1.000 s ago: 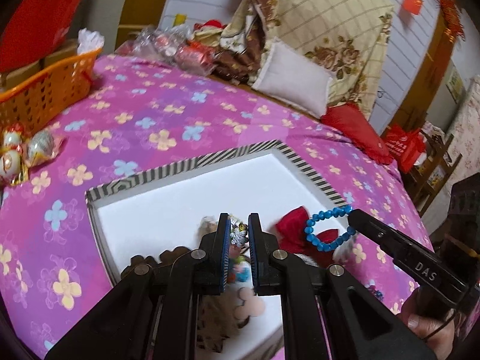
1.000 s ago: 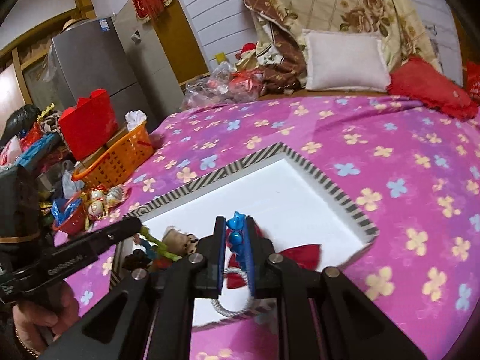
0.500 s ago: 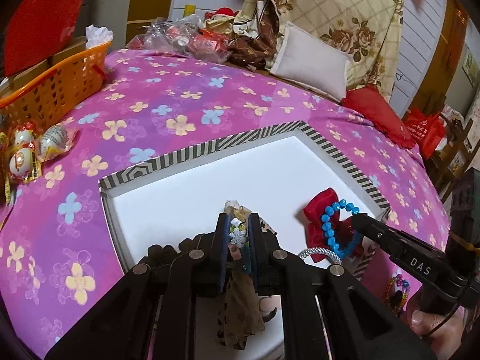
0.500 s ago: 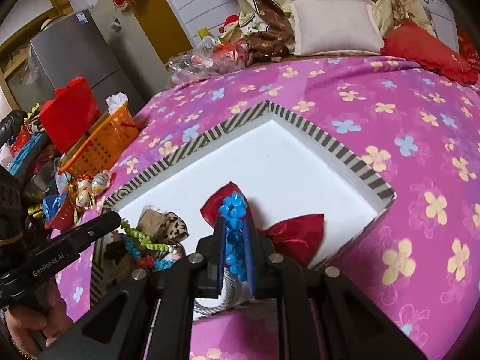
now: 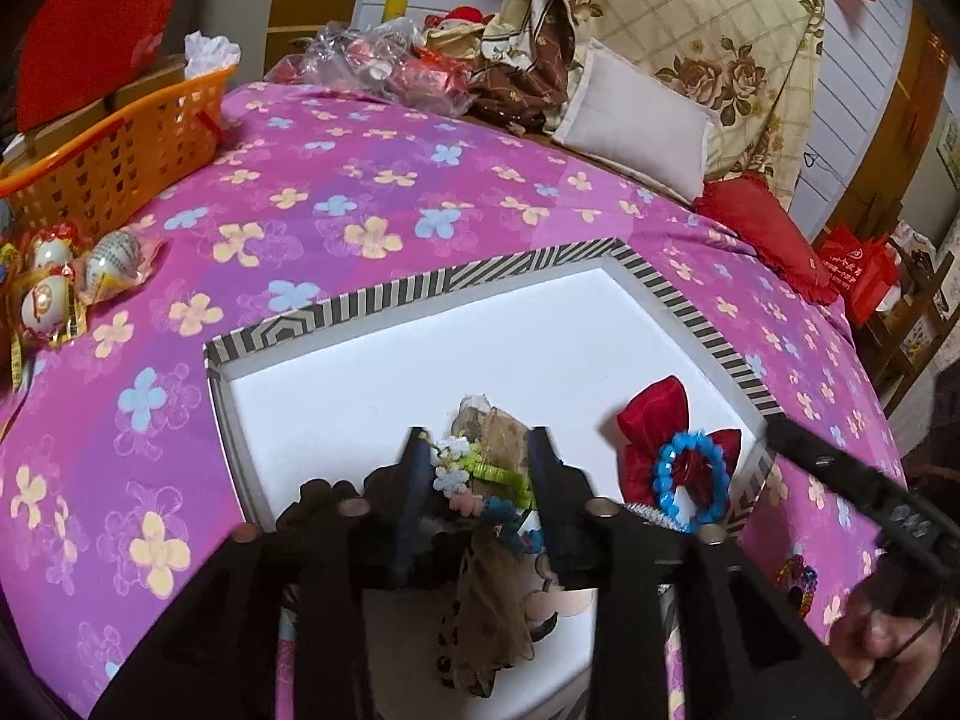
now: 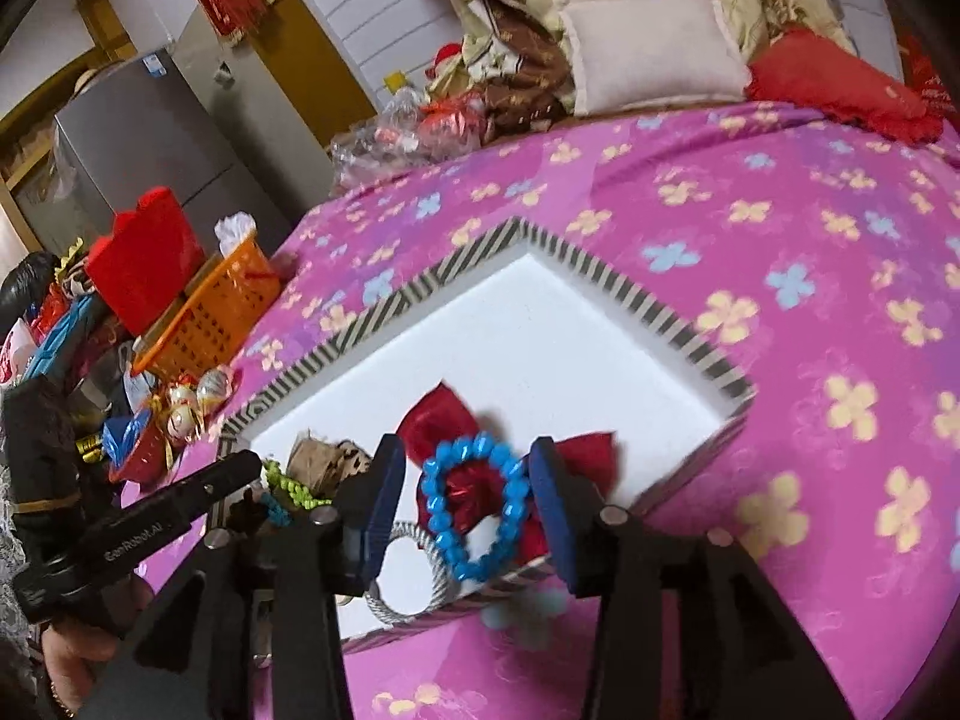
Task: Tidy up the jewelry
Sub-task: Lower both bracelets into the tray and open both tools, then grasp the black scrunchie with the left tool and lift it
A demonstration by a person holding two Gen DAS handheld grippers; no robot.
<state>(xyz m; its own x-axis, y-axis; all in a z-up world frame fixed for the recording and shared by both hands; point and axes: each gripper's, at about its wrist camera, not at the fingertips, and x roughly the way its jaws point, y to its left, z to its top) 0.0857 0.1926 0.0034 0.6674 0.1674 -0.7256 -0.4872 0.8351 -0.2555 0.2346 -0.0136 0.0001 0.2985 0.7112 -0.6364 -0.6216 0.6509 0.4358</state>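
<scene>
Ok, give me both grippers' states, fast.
Left gripper: jaws opening, flower bracelet lying loose between them.
Right gripper: jaws opening, blue bead bracelet released between them, on the red bow.

Blue beaded bracelet, red bow, black-and-white striped tray rim, pink flower-patterned cloth, orange basket

Tray on bedspread. Bow, beaded bracelet on it, at tray's near right corner. Flower bracelet mid near edge. Basket, wrapped eggs beyond tray's left edge. Pillow behind tray.
</scene>
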